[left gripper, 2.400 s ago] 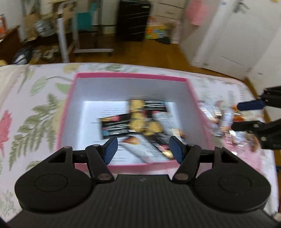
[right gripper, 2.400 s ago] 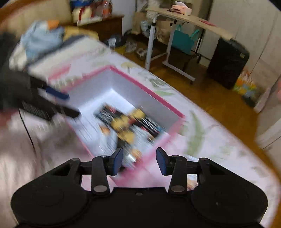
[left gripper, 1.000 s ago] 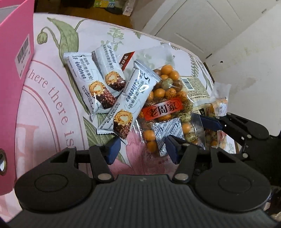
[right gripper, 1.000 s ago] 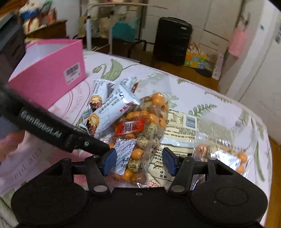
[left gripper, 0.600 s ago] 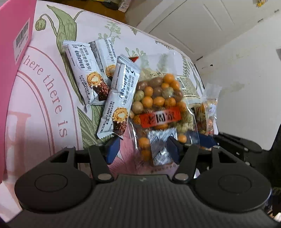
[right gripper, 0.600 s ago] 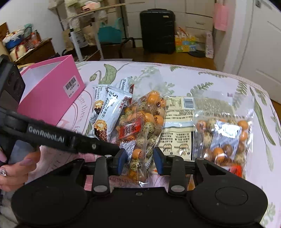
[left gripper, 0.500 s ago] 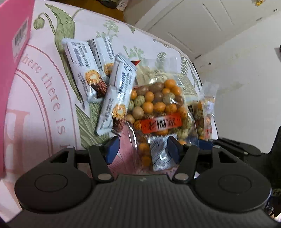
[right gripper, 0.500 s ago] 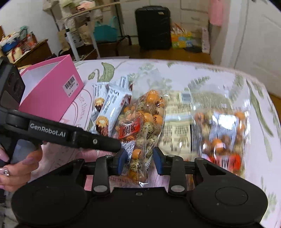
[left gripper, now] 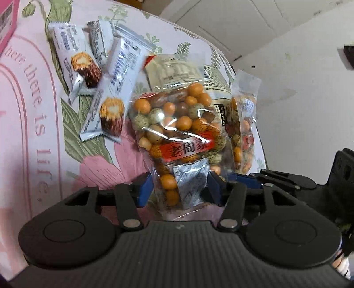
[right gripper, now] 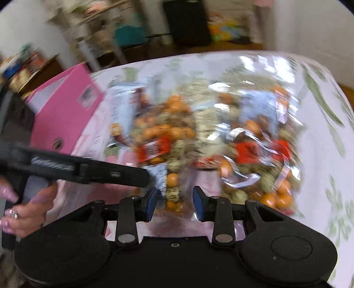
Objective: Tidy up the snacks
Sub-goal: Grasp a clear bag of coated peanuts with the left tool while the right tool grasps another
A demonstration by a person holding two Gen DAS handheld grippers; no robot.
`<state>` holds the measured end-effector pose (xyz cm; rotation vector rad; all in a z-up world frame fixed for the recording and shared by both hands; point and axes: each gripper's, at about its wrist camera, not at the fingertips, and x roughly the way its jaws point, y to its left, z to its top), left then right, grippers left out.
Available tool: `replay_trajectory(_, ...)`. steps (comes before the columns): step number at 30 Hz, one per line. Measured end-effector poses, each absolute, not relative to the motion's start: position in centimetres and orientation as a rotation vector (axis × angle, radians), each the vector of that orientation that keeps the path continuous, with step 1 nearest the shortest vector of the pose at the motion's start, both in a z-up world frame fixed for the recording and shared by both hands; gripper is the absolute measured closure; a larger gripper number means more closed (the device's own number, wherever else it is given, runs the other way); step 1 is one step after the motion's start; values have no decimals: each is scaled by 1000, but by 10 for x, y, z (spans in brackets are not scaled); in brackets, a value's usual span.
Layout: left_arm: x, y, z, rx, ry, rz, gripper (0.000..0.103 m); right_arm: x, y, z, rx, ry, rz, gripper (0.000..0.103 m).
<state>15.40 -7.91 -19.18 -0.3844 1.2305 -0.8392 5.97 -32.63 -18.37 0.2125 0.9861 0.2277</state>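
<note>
A clear bag of coated peanuts (left gripper: pixel 179 137) with a red label stands tilted up off the floral cloth, its lower end between the fingers of my left gripper (left gripper: pixel 180 188), which is shut on it. In the blurred right wrist view the same bag (right gripper: pixel 163 141) hangs ahead of my right gripper (right gripper: pixel 174 203), whose jaws are close together around the bag's bottom edge. A second peanut bag (right gripper: pixel 258 152) lies to the right. Three white snack bars (left gripper: pixel 110 88) lie on the cloth to the left.
The pink box (right gripper: pixel 66 110) stands at the left, its corner also showing in the left wrist view (left gripper: pixel 5 20). A beige flat packet (left gripper: pixel 177 71) lies behind the peanut bag. A white wall (left gripper: pixel 298 88) is close on the right.
Both grippers moved from the pink box to the snack pile. The left gripper's fingers closed on the peanut bag, and its end has lifted off the cloth. The right gripper's jaws narrowed.
</note>
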Motion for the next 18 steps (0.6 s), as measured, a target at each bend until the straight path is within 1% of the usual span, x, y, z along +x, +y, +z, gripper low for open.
replay_trajectory(1,154,-80,-194,-387,1238,-838,54,61,-320,-183,160,985,248,49)
replay_trajectory(3,153,-81,-196,-397,1242,-838,54,62,-307,-183,53,963,287,34)
replay_trajectory(5,153,-83,-196,-403,1245,-834,54,67,-299,-186,-19,951,303,29)
replay_trajectory(7,154,-84,-198,-423,1254,-829,53,73,-294,-192,-38,935,298,28)
replay_trajectory(9,155,-81,-200,-466,1262,-821,51,77,-285,-194,-49,933,285,18)
replay_trajectory(12,155,-77,-202,-521,1271,-807,47,76,-266,-198,-146,912,253,17)
replay_trajectory(15,150,-78,-196,-486,1256,-809,47,68,-260,-197,-223,910,226,17)
replay_trajectory(18,148,-81,-191,-473,1254,-803,47,65,-255,-195,-212,913,192,17)
